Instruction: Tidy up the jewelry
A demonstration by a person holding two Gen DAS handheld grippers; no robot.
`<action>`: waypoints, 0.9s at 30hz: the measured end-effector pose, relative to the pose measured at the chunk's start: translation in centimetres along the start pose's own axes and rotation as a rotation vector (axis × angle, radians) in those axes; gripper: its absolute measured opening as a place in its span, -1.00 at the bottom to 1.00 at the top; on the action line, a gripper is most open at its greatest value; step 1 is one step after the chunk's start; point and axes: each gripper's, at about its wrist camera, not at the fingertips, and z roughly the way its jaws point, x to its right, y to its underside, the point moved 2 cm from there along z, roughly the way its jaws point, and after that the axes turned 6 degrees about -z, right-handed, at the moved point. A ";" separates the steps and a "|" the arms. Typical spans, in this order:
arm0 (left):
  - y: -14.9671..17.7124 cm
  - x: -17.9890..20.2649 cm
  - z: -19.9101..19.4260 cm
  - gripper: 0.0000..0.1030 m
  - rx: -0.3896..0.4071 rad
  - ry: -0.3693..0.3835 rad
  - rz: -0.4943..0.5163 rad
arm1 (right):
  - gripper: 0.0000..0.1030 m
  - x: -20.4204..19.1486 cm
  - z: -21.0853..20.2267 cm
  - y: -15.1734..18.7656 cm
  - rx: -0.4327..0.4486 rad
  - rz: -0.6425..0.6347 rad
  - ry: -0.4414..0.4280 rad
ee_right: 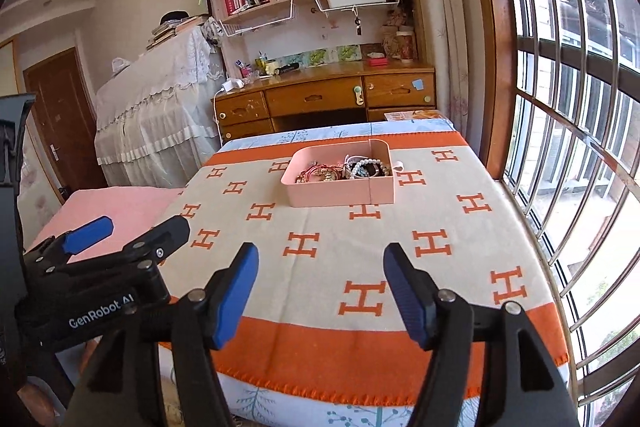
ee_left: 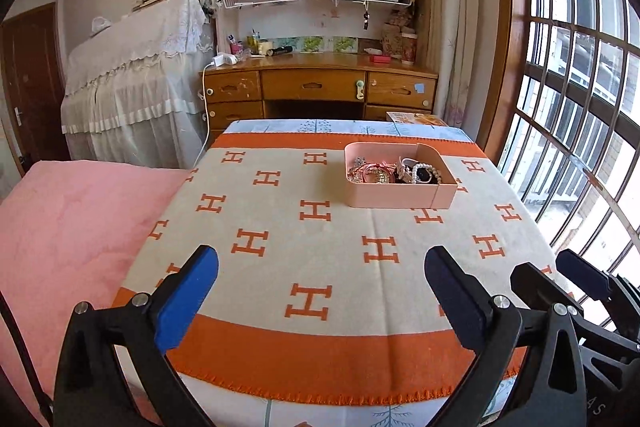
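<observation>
A shallow pink plastic tray point(ee_left: 394, 195) heaped with tangled bracelets and pearl jewelry point(ee_left: 394, 172) sits toward the far side of a beige-and-orange H-patterned blanket point(ee_left: 320, 255). Nearer the camera, the left gripper point(ee_left: 321, 269) and right gripper point(ee_right: 320, 265) hover above the blanket, both spread wide, holding nothing.

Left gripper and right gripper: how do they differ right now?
The left gripper stands visibly wider open than the right gripper. The left gripper sits at the blanket's near left part, beside the pink bedding; the right gripper sits nearer the window side. Both are empty, hover above the blanket and point toward the pink tray of jewelry.
</observation>
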 end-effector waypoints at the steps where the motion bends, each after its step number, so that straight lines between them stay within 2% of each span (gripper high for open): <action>1: 0.1 0.0 -0.3 0.98 0.008 -0.003 -0.002 | 0.28 0.1 -0.1 0.1 -0.001 0.003 0.005; 7: 0.6 0.0 -1.1 0.98 0.032 -0.016 -0.011 | 0.28 0.2 -0.3 0.4 -0.001 0.013 0.011; 27: 1.7 -0.3 -0.6 0.98 -0.003 -0.015 -0.021 | 0.28 0.1 -0.5 1.0 0.004 0.004 0.015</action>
